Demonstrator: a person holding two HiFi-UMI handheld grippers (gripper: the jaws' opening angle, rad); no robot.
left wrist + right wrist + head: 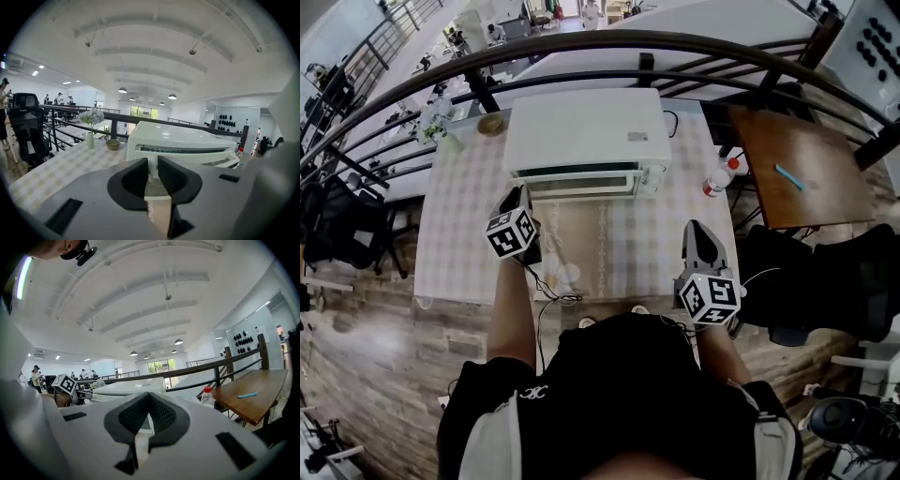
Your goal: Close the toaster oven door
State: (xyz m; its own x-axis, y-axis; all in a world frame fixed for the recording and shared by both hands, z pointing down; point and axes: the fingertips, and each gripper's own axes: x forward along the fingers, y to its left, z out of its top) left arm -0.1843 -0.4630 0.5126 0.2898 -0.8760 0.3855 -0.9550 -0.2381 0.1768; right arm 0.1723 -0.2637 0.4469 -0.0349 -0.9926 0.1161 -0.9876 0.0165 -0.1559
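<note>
Toaster oven [586, 131] at 12 o'clock on checked table [464, 234], long axis 9 to 3, door [577, 181] facing 6 (seemingly slightly ajar), left gripper [518, 195] just before it, jaws narrowly spread, right gripper [701, 232] at 4, pressed together

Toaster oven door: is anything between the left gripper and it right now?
Nothing visible does. The left gripper hovers close to the left front of the white box-shaped toaster oven, and only bare checked tablecloth lies before its door.
</note>
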